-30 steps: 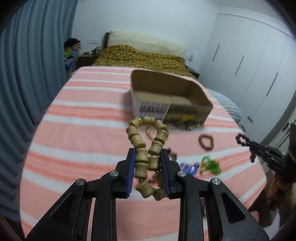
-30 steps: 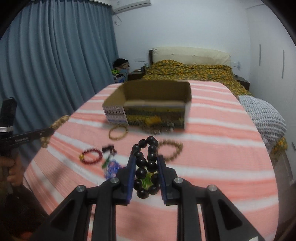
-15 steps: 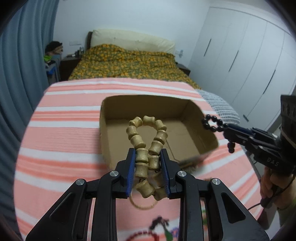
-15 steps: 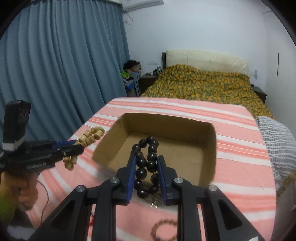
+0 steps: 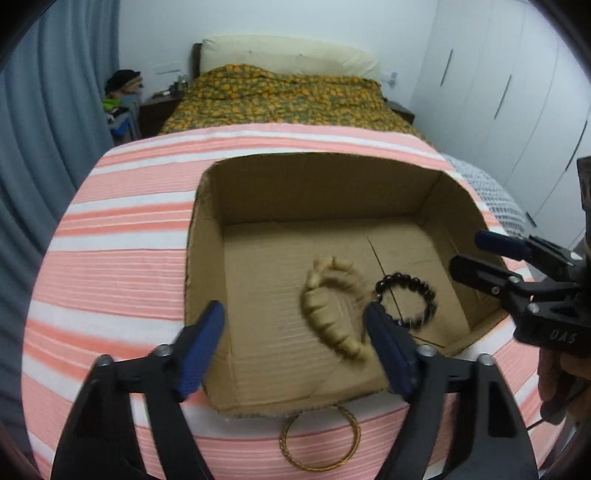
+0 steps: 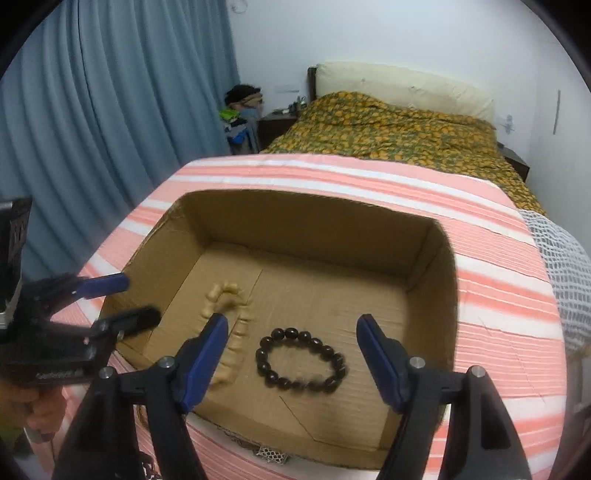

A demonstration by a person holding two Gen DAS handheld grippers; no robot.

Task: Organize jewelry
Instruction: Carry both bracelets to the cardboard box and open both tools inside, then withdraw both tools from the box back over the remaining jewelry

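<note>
Both wrist views close above, angled down, sharing cardboard box (image 5: 207,229) interior

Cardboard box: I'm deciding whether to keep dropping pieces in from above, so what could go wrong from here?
1. The tan bead bracelet looks blurred, perhaps not settled yet; it lies right beside the dark bead bracelet, so the two might tangle.
2. Both open claws, left claw and right claw, hover over the cardboard box close together and could bump.
3. The gold bangle sits against the near wall, easily nudged.

Blue curtains (image 6: 92,129) hung left, white wardrobes (image 5: 517,122) stood right, and a bed (image 5: 280,96) — orange-patterned cover, cream headboard — met the white wall (image 6: 369,33).
</note>
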